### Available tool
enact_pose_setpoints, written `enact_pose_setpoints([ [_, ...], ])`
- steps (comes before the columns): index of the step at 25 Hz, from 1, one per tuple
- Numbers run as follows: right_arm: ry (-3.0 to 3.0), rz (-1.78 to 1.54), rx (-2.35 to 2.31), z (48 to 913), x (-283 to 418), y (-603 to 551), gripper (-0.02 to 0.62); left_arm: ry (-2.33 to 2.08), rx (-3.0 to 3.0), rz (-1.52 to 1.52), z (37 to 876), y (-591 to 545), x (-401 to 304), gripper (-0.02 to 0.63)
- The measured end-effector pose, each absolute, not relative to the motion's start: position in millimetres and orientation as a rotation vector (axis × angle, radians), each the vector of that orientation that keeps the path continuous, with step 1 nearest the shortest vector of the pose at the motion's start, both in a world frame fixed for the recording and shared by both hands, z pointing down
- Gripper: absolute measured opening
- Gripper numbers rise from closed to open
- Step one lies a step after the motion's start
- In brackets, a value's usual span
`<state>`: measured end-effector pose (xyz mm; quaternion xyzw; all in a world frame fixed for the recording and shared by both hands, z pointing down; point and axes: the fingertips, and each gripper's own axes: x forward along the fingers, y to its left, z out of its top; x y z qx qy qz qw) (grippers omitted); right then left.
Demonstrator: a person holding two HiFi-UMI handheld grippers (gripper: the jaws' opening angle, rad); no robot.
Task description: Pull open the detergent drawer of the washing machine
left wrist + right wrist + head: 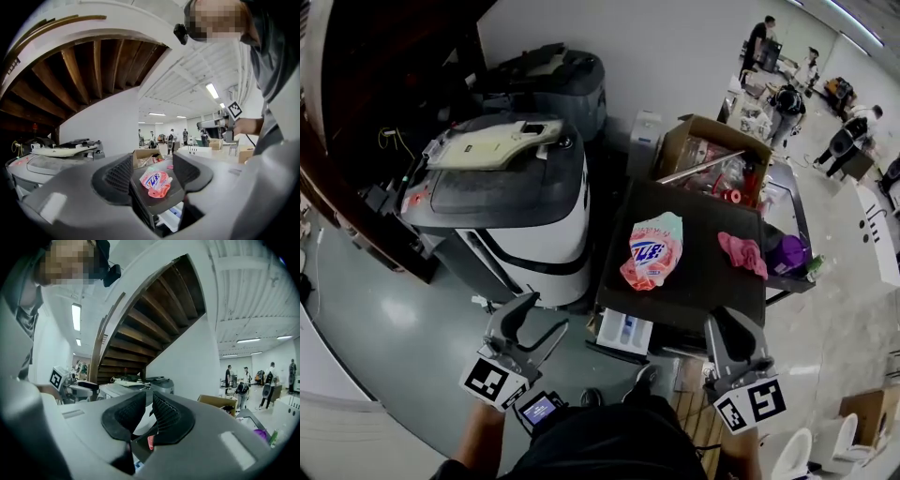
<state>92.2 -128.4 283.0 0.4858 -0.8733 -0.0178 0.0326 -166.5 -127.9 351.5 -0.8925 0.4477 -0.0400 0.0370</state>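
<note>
Washing machine [694, 281] with a dark flat top sits in the middle, and its detergent drawer [623, 333] juts out open from the front at the near left corner, white with blue inside. The left gripper [546, 314] hovers just left of the drawer, jaws apart and empty. The right gripper [724, 321] has its jaws closed on nothing. A pink pouch [656, 248] and pink cloth [741, 251] lie on top.
</note>
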Motion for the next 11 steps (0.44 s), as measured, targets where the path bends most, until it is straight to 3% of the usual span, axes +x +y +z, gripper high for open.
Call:
enact_pose_setpoints([
  [11,-2.665,-0.026,1.513,294.0,101.3,-124.1,0.049,1.350,-2.773,-0.140,364.1,-122.3,-155.8,0.316],
])
